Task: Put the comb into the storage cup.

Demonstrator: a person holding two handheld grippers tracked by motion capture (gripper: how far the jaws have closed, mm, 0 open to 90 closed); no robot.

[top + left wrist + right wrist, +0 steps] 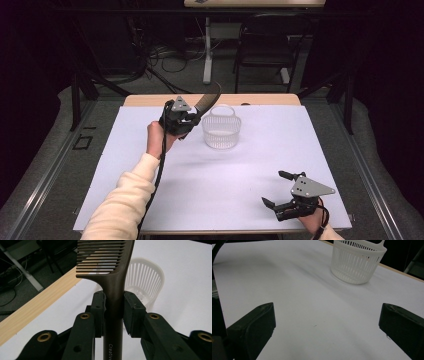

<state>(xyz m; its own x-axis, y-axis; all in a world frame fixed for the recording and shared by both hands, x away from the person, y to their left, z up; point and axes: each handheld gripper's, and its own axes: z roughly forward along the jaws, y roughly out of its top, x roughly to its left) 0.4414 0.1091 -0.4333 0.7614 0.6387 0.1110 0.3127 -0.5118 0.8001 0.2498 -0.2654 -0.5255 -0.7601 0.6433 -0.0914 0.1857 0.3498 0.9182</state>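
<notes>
Table: white sheet (240, 175) over a wooden top (260, 99), whose bare strip shows at the far edge.
Room: dark, a chair (265, 45) and floor cables beyond.
Left gripper (192, 119): clenched on a brown comb (113, 290), just left of the white basket (221, 131).
Right gripper (278, 189): released, near right corner.

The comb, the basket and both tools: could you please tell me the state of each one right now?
Comb: clamped by its handle in the left tool, lifted off the table, teeth end beside the basket.
Basket: upright on the white table cover, looks empty.
Left tool: shut on the comb, raised.
Right tool: open, holding nothing, low over the table's near right corner.
</notes>
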